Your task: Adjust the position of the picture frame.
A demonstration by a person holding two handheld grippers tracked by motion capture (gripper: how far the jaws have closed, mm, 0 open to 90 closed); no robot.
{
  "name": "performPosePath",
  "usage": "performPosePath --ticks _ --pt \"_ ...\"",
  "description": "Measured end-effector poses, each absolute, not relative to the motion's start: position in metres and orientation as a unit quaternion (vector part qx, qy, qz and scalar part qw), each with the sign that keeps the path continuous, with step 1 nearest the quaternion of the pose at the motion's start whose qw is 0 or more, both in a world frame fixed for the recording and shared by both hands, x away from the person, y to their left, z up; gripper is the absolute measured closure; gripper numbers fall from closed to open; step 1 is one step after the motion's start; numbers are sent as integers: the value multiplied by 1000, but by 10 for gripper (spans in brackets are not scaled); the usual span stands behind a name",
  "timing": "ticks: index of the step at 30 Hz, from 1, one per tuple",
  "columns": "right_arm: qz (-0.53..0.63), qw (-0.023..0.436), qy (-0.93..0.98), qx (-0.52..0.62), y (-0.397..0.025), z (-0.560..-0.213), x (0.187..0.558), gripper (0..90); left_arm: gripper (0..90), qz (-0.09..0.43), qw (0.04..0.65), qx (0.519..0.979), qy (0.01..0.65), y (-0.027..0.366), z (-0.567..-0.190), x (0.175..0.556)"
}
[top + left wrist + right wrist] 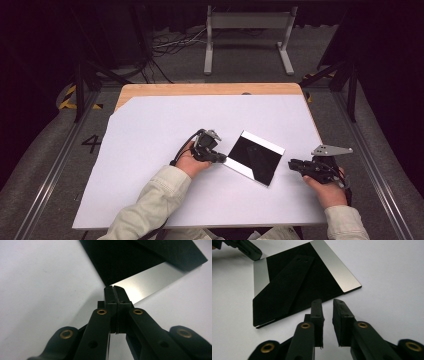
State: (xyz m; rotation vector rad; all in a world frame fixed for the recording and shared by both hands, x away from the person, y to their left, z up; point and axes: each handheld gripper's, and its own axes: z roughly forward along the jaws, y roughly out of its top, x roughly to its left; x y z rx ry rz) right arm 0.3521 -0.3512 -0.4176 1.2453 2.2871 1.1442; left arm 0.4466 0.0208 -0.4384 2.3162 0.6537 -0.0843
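**Frame lies face down between your two grippers**

Your left gripper (115, 290) has its jaws pressed together at the silver edge of the picture frame (255, 156), tips right at its near corner, nothing visibly between them. The frame lies flat on the white sheet (150, 130), black back up, its stand folded flat. Your right gripper (329, 302) sits just beside the frame's other side, jaws parted with a narrow gap, holding nothing.

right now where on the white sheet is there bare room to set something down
The far half of the white sheet beyond the black frame is bare, as is its left side. The near middle is crowded: left claw, frame, right claw.
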Motion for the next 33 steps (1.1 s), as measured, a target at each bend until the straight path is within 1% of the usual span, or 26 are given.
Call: performPosePath --ticks 3,4,8,13,19,23,25,30,33 --pt "395 153 791 441 -351 -416 356 893 900 -19 365 895 255 28 -433 442" --pt "392 155 791 443 -351 -416 357 897 900 -11 366 895 254 31 -431 440" --pt "369 156 793 459 -350 -418 370 899 900 5 369 895 249 40 -427 433" --pt "341 152 795 477 -349 -422 384 900 900 11 368 898 242 46 -426 430" --pt "332 151 787 497 -343 -423 405 900 900 2 371 894 252 52 -427 430" --pt "301 163 787 514 -337 -427 413 900 900 1 371 891 260 56 -427 430" --pt "307 160 776 527 -338 -428 415 900 900 2 374 890 261 58 -427 432" --pt "293 169 788 514 -329 -428 419 900 900 -2 373 889 266 62 -429 434" --pt "304 159 793 504 -326 -428 423 900 900 -4 373 886 277 64 -429 435"
